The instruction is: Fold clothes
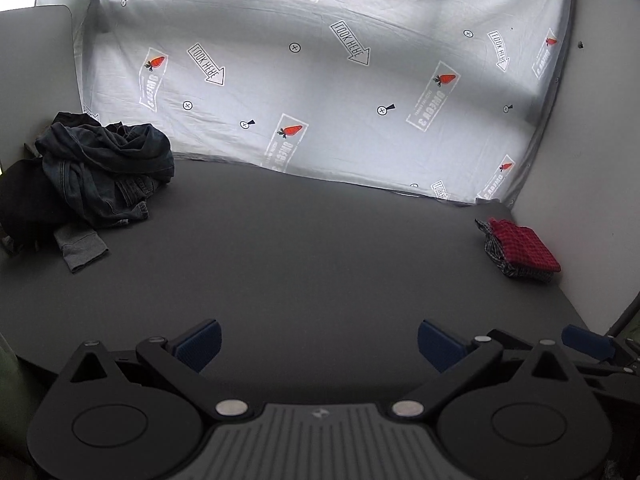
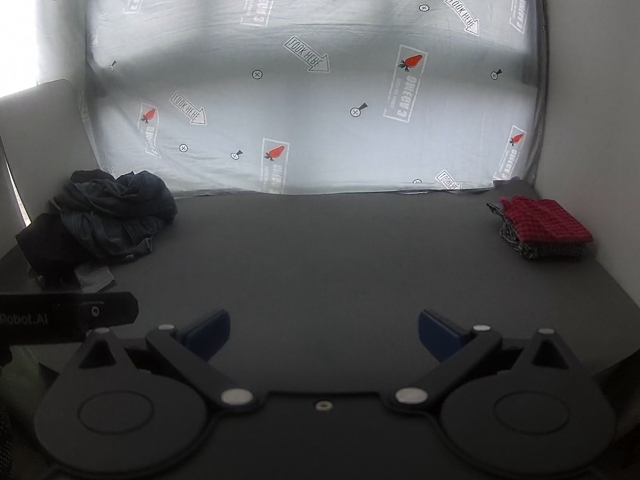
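A heap of unfolded dark clothes (image 1: 100,168), mostly denim with a grey cuff sticking out, lies at the far left of the dark grey table (image 1: 300,248); it also shows in the right wrist view (image 2: 116,212). A small folded stack with a red checked cloth on top (image 1: 520,248) sits at the far right, also seen in the right wrist view (image 2: 544,226). My left gripper (image 1: 319,344) is open and empty over the table's near edge. My right gripper (image 2: 324,334) is open and empty, beside it on the right.
A grey printed sheet (image 1: 320,80) hangs behind the table. A white wall (image 1: 600,160) bounds the right side. A pale chair back (image 1: 36,60) stands at the far left. Part of the left gripper's body (image 2: 68,312) shows at the left of the right wrist view.
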The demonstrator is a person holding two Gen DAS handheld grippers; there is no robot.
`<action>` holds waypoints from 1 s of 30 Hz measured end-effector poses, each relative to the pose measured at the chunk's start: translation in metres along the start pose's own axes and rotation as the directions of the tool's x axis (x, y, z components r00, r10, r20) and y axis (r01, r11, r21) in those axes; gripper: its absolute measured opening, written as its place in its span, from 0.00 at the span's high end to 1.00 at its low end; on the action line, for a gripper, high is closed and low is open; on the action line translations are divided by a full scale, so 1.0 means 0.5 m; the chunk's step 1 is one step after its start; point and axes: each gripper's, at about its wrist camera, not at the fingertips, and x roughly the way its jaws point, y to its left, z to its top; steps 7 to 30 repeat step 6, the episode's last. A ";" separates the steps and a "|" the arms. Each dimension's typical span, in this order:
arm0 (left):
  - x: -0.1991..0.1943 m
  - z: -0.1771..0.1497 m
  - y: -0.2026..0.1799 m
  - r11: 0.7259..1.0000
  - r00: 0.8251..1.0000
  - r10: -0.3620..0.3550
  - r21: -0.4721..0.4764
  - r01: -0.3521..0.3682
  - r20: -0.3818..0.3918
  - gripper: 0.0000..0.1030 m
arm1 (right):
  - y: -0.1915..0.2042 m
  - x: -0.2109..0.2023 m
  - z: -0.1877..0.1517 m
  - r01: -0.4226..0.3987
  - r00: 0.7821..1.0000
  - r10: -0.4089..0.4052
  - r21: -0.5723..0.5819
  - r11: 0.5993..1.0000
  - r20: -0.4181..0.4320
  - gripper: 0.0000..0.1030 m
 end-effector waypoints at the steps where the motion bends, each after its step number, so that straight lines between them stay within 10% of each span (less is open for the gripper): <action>1: -0.002 0.000 0.001 1.000 1.000 0.001 0.007 -0.001 0.001 0.00 | 0.002 -0.002 -0.001 0.002 1.000 -0.002 0.001 1.000 -0.002 0.01; 30: -0.006 0.000 0.001 1.000 1.000 -0.006 0.017 0.006 0.005 0.00 | 0.000 -0.013 0.002 0.002 1.000 -0.002 0.008 1.000 0.009 0.01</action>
